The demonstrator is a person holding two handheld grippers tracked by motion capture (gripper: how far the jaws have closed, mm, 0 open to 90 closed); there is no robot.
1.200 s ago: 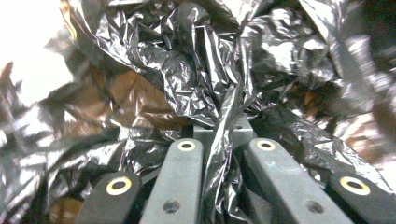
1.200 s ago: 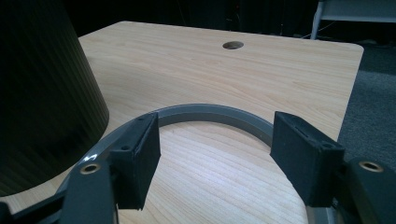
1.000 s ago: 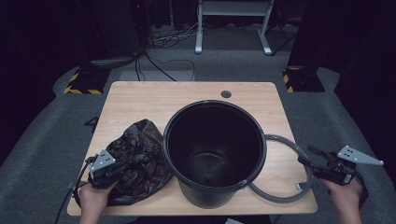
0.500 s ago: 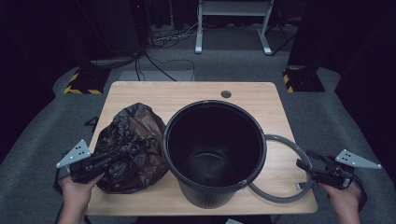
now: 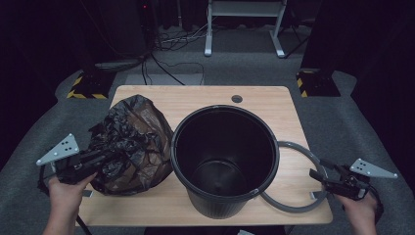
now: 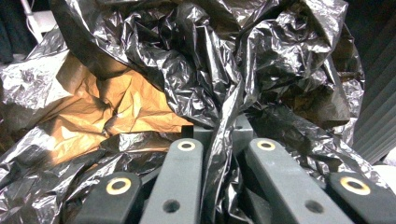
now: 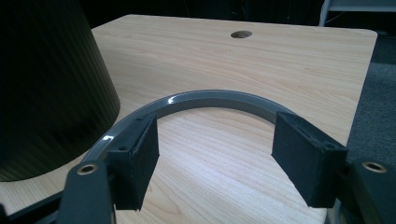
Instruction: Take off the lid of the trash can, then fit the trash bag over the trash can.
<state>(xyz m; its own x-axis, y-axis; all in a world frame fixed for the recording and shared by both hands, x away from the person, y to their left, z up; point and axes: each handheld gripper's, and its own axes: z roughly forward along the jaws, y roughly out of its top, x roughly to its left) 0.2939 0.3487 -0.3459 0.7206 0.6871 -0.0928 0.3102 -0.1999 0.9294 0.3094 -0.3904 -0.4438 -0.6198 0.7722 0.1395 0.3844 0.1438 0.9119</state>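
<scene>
The left claw [image 5: 105, 157] has lifted the black bag [image 5: 129, 142] higher off the tabletop [image 5: 205, 100] – clamped on a fold, it should shake the bag open before the bin [image 5: 225, 159] – while the right claw [image 5: 318, 177] waits apart.

Dim room, dark surround; overhead light falls on the table [image 5: 147, 100]. Glare glints on the bag [image 6: 187, 60] before the left gripper's jaws, themselves soft-focused. Slight overall blur.

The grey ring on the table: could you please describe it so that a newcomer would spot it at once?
Find the black bin standing mid-table. To its right, on the wood, lies the grey ring, partly tucked behind the bin. Unlike the crumpled black bag on the left, it is smooth, rigid and curved.
</scene>
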